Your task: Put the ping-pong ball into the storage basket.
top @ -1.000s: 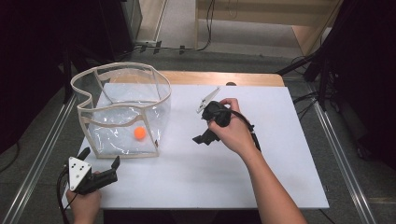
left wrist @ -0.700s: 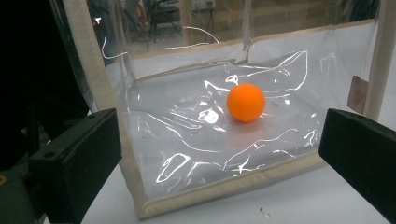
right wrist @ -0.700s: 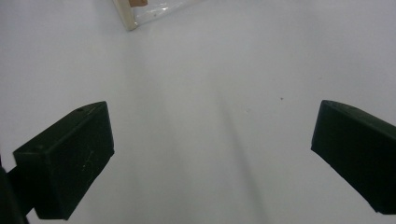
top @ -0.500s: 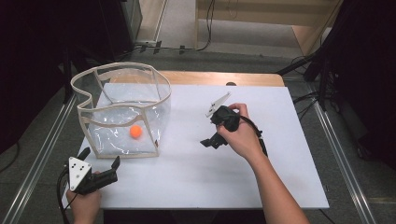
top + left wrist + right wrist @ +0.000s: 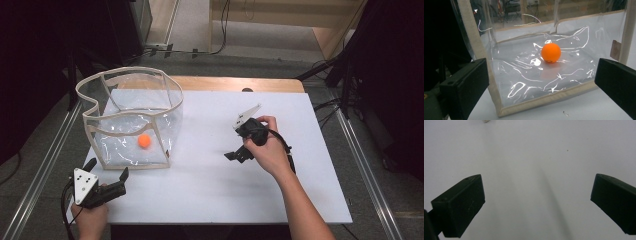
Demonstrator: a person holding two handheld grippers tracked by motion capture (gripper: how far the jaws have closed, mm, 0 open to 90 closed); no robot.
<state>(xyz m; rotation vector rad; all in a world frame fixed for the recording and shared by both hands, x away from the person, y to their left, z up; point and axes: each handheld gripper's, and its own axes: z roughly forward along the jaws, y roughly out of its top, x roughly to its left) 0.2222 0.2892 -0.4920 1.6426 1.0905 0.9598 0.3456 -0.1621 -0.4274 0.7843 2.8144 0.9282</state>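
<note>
The left claw (image 5: 106,172) sits at the lower left of the high view, jaws apart and holding nothing, aimed at the near wall of a clear plastic bag (image 5: 131,117) with cream edging that stands upright on the white worktop (image 5: 210,180). An orange ball (image 5: 144,141) lies on the bag's floor, toward its near right corner. The right claw (image 5: 234,156) is right of centre, well apart from the bag, tilted down toward bare worktop; from this height its jaws are too small to judge.

In the left claw's view, the two black jaws stand wide apart at the lower corners of the frame, empty. Between them, upper centre, the orange ball (image 5: 551,52) rests on the wrinkled clear bottom of the bag (image 5: 529,105), behind its near transparent wall and cream bottom seam. A small tag shows on the bag's right seam, which the high view does not resolve.

In the right claw's view, its jaws are spread wide over plain white worktop (image 5: 534,157), gripping nothing.
</note>
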